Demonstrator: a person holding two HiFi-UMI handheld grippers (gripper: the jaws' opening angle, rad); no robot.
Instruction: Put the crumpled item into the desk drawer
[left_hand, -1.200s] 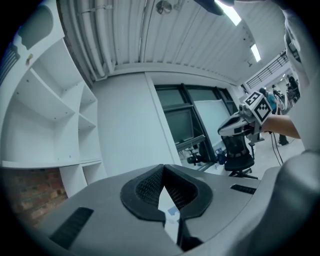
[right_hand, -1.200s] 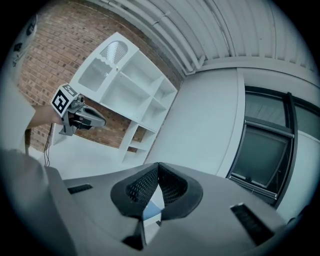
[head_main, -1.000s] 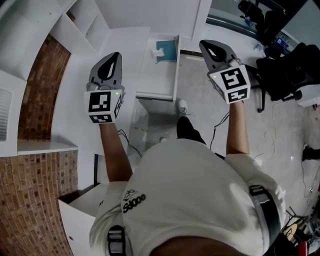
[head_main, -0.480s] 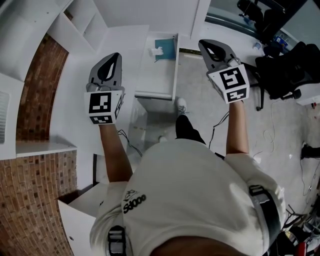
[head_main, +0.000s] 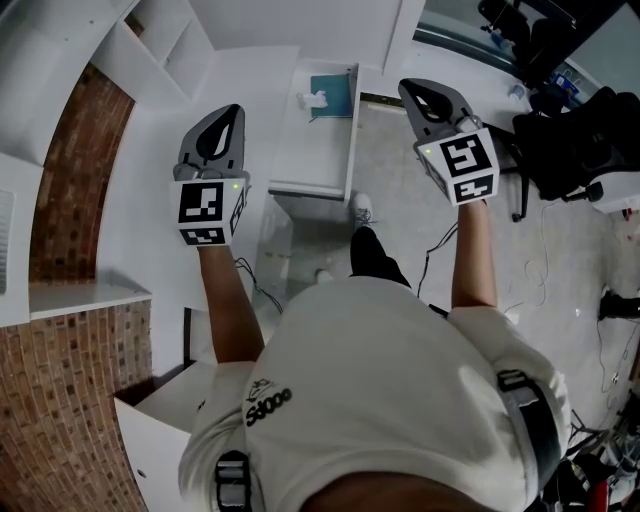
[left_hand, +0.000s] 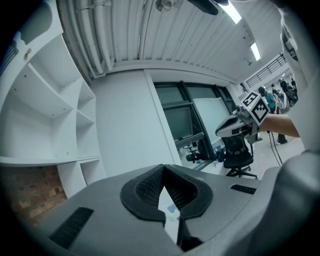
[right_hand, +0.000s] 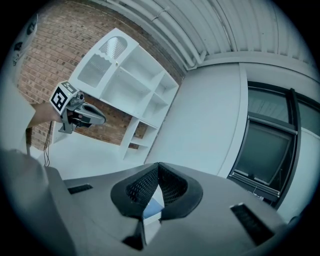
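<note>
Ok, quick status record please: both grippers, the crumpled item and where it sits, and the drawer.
left gripper: shut, empty, raised short of the desk
right gripper: shut, empty, raised beside the desk
crumpled item: white, on the desk, by the left edge of a teal pad, untouched
drawer: cannot be made out in these views
task: pick-up not yet done

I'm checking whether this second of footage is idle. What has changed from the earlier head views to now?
Nothing visibly changed. The left gripper and right gripper are raised in the same places as before, fingers together and empty, and the crumpled white item lies untouched on the desk.
</note>
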